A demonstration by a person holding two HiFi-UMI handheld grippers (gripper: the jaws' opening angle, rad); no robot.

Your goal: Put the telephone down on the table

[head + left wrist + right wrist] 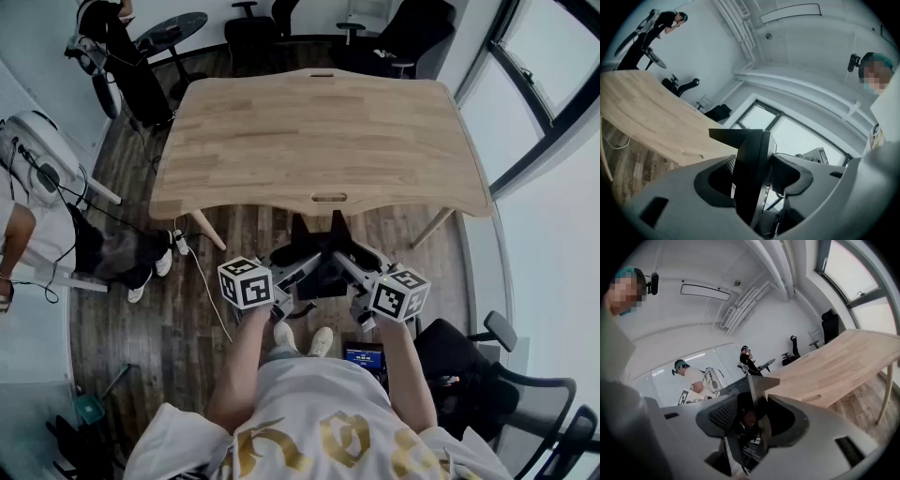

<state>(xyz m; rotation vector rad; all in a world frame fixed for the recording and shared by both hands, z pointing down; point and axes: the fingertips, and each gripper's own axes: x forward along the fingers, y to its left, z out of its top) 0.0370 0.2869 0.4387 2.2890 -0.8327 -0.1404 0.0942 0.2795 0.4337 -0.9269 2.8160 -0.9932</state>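
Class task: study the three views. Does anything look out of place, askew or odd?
Only the telephone: it is off the table, held tilted over the floor just short of the near edge, clamped between the left gripper and the right gripper. Nothing looks spilled or damaged.

The person is wearing a white short-sleeved T-shirt with big gold lettering across it, and white shoes are showing beneath it. The pale grey moulded left tool and the matching right tool are showing dark ribbed pads inside their jaws. Each is carrying a white cube printed with black square markers, the left cube and the right cube.
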